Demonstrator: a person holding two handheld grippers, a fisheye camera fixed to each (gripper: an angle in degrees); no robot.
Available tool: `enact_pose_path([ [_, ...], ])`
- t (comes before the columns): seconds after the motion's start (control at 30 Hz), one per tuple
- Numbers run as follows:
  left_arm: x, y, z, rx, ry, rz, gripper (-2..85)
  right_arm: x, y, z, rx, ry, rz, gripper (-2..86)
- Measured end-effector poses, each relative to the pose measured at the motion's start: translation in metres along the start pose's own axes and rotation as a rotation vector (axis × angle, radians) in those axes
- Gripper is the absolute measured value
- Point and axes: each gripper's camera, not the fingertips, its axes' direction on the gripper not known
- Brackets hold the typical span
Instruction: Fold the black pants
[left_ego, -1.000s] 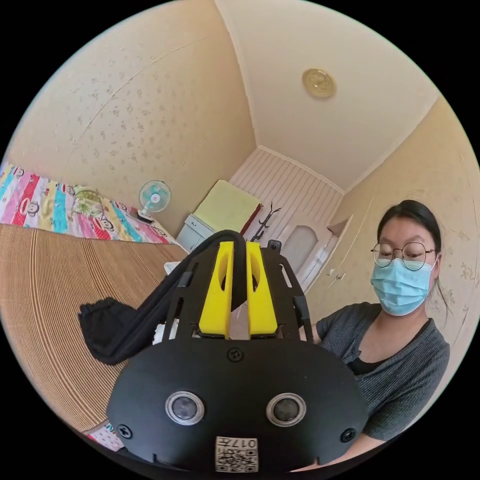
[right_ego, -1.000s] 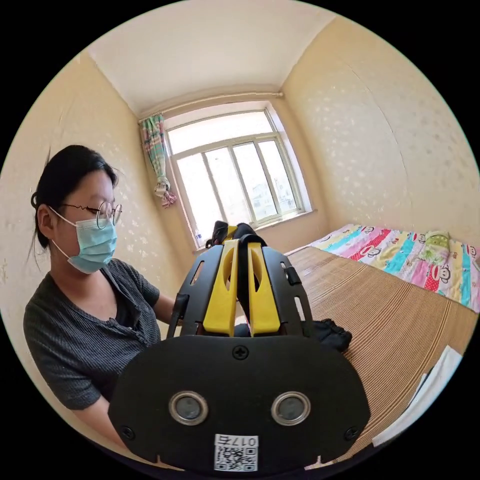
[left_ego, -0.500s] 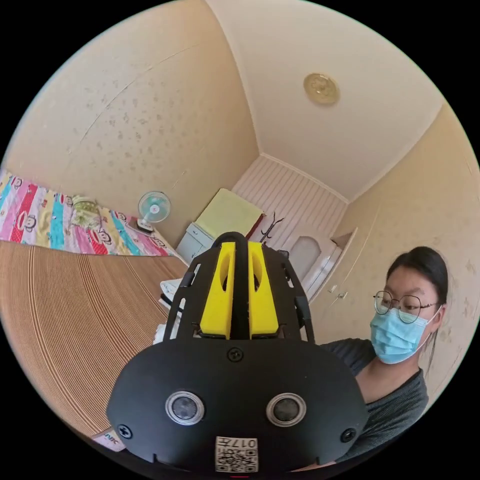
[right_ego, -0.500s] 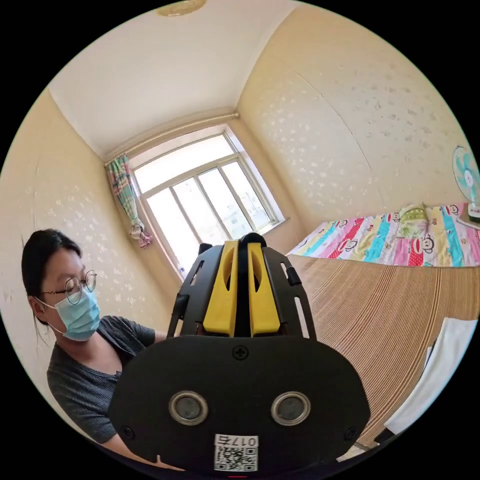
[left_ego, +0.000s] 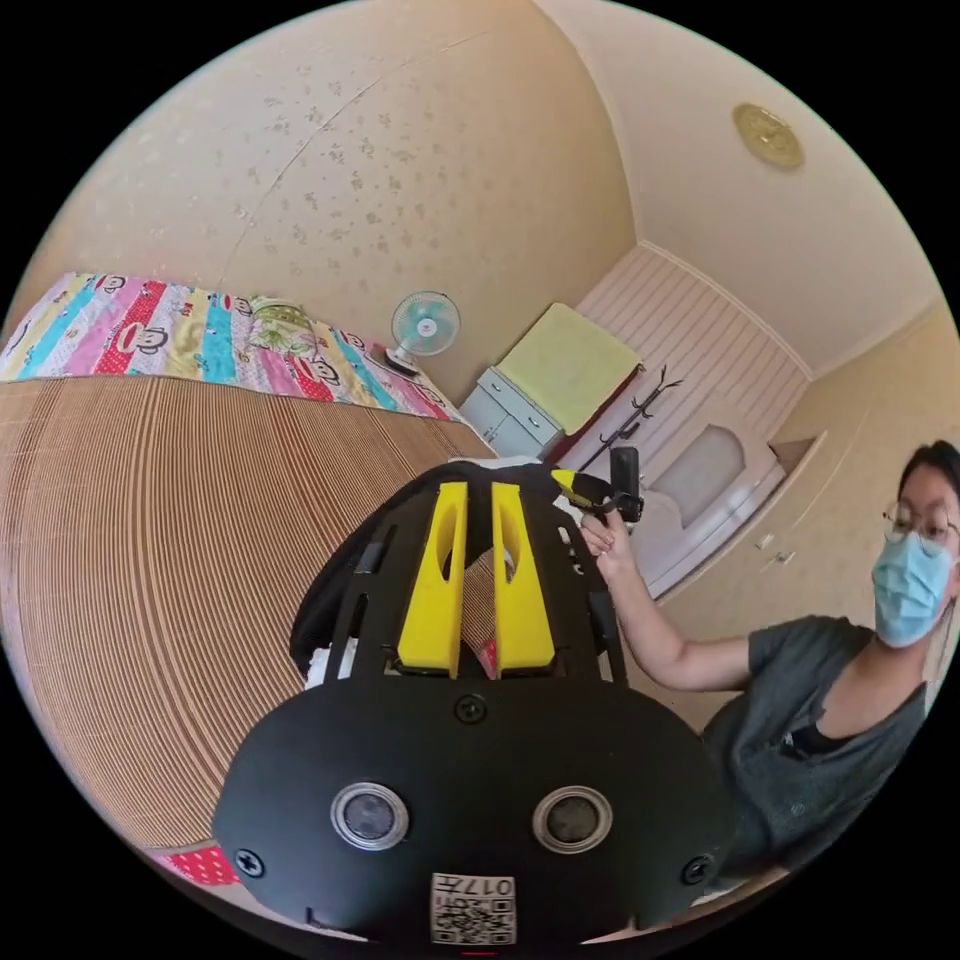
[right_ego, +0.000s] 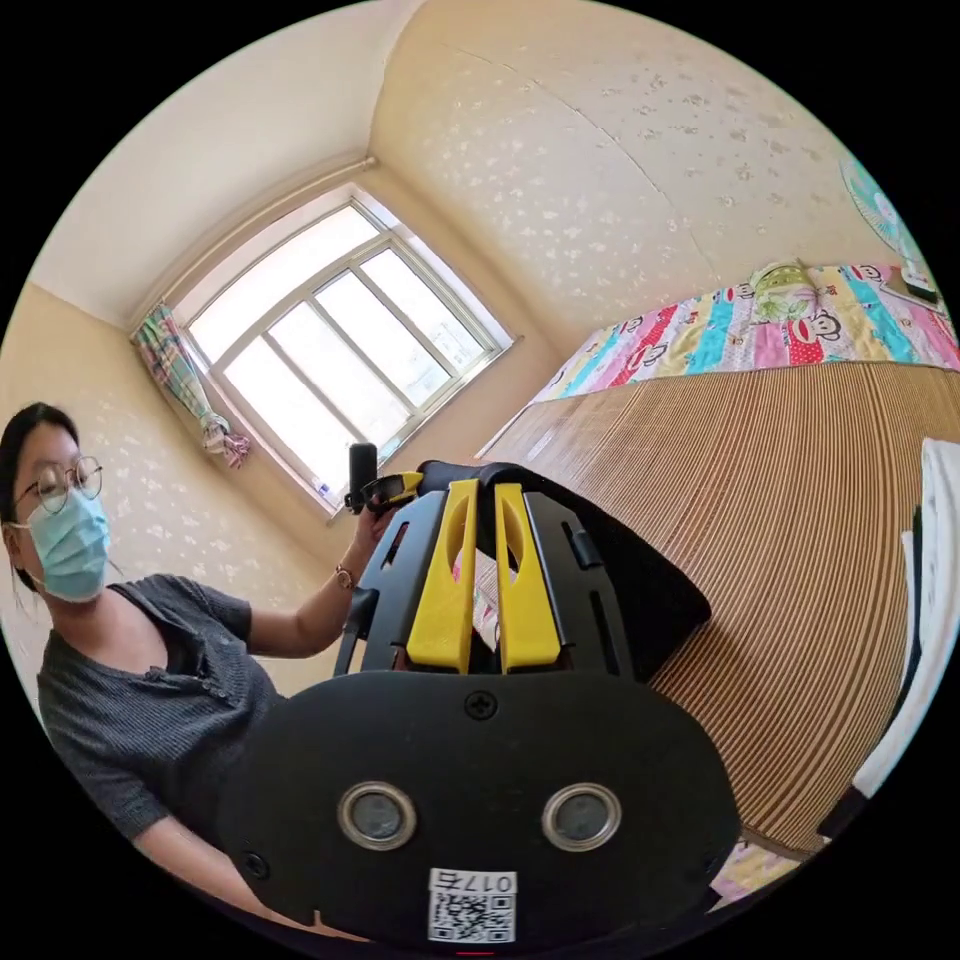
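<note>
To lay the fold cleanly, both ends of the limp black fabric pants should come down level onto the ribbed brown bamboo mat, kept taut between the tools. The left yellow-jawed gripper and the right yellow-jawed gripper each grasp a strip of the pants above the mat, jaws pointing upward, arms outstretched.

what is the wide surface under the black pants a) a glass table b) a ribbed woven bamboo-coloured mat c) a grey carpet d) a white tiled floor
b, in the left gripper view the black pants hang from the yellow-jawed left tongs over a tan ribbed woven mat, which also shows in the right gripper view.
</note>
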Motion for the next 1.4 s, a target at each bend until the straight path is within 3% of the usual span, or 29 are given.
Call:
enact_pose_path([
  [0.1, 0.013, 0.074, 0.023, -0.095, 0.095, -0.038, 4.8, 0.002, 0.075, 0.011, -0.070, -0.009, 0.097, 2.7],
  [0.23, 0.013, 0.155, 0.081, -0.329, -0.019, -0.199, 4.8, 0.015, 0.142, 0.046, -0.251, 0.160, 0.282, 3.3],
  [0.37, -0.015, 0.199, 0.120, -0.423, -0.105, -0.400, 5.1, 0.047, 0.169, 0.076, -0.377, 0.248, 0.438, 5.1],
  [0.5, -0.043, 0.198, 0.098, -0.186, -0.144, -0.521, 7.9, 0.050, 0.135, 0.063, -0.250, 0.394, 0.417, 11.4],
  [0.63, -0.070, 0.174, 0.085, 0.024, -0.236, -0.540, 10.7, 0.068, 0.102, 0.076, -0.179, 0.385, 0.369, 13.0],
  [0.9, -0.077, 0.157, 0.147, -0.009, -0.362, -0.523, 15.8, 0.110, 0.091, 0.145, -0.173, 0.370, 0.435, 15.4],
  [1.0, -0.075, 0.173, 0.161, -0.053, -0.318, -0.566, 15.2, 0.093, 0.102, 0.155, -0.174, 0.386, 0.409, 15.4],
  [1.23, -0.074, 0.183, 0.175, -0.169, -0.264, -0.580, 11.4, 0.097, 0.133, 0.188, -0.327, 0.206, 0.506, 11.6],
  [1.4, -0.039, 0.144, 0.170, -0.203, -0.181, -0.446, 8.6, 0.053, 0.113, 0.149, -0.156, 0.170, 0.450, 8.2],
])
